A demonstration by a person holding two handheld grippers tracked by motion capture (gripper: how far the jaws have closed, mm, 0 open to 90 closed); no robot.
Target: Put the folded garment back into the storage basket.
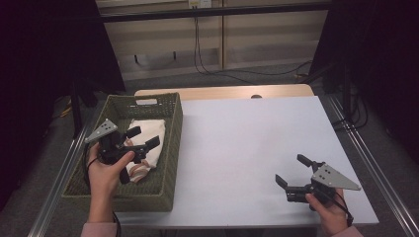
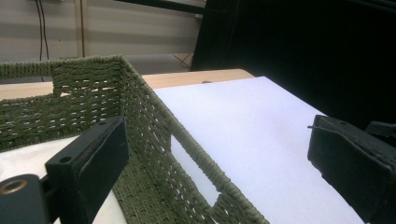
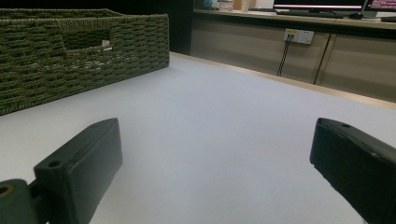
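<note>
A green woven basket (image 1: 173, 129) stands at the table's left edge with a folded white cloth (image 1: 146, 129) inside it. My left gripper (image 1: 144, 138) hovers open above that cloth, held by a hand, with nothing between its jaws. In the left gripper view the basket wall (image 2: 159, 140) runs between the jaws and the white cloth (image 2: 23, 161) lies at lower left. My right gripper (image 1: 292, 171) stands open low over the white table (image 1: 247, 143) near its front right corner. The right gripper view looks across bare table toward the basket (image 3: 84, 51).
The table's far edge shows a strip of wood (image 1: 222, 92). Metal rails (image 1: 365, 158) run along both sides of the table. Cables (image 1: 212, 69) hang from the wall behind. A dark curtain (image 1: 44, 59) stands at the left.
</note>
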